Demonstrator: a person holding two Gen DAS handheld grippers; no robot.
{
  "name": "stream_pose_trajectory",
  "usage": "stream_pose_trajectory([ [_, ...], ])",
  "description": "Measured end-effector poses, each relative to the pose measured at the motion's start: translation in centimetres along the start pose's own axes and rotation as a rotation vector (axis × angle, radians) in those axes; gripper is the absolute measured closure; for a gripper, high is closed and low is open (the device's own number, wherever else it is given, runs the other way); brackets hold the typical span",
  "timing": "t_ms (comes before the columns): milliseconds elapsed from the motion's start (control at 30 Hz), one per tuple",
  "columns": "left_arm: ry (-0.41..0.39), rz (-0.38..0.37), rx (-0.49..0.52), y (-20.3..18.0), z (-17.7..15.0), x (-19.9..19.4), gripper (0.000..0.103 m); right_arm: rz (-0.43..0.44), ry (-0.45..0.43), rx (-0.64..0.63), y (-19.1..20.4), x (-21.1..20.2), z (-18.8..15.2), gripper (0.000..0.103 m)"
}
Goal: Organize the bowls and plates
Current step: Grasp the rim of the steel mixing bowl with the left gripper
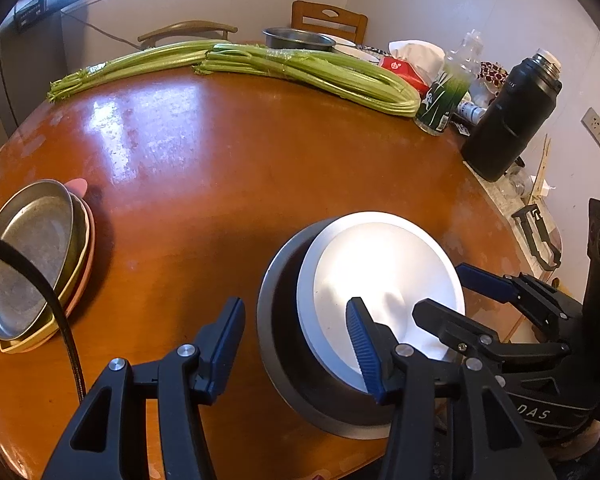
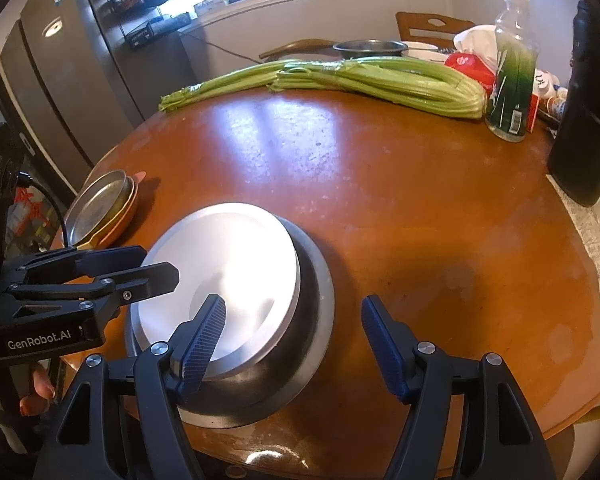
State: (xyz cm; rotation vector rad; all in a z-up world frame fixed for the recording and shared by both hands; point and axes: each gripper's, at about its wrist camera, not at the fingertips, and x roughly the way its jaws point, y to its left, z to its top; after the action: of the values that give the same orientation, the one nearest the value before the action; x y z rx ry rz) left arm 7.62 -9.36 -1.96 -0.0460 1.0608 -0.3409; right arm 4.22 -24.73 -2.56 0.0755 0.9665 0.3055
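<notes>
Round brown table [image 1: 260, 168] carries a white bowl [image 1: 384, 280] nested in a steel bowl [image 1: 284, 320], lower centre. Left tongs [image 1: 296, 344] and right tongs [image 2: 292, 340] both gape empty, straddling opposite rims; plates [image 1: 32, 256] sit far left.

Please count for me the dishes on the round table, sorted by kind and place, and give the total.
Near stack, upside-down bowls: 2, white bowl on dark bowl.
Left stack, shallow plates: 3, metal plate, yellow plate, pink plate.
Far edge, metal basin: 1.
Total: 6.
</notes>
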Motion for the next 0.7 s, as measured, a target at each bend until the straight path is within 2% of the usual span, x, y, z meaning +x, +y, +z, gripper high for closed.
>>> stream_pose_trajectory([
  [700, 0.054, -0.026, -0.023, 0.6, 0.0, 2.3, 0.050, 0.046, 0.056, 0.015, 0.3, 2.1, -0.2, 0.031],
])
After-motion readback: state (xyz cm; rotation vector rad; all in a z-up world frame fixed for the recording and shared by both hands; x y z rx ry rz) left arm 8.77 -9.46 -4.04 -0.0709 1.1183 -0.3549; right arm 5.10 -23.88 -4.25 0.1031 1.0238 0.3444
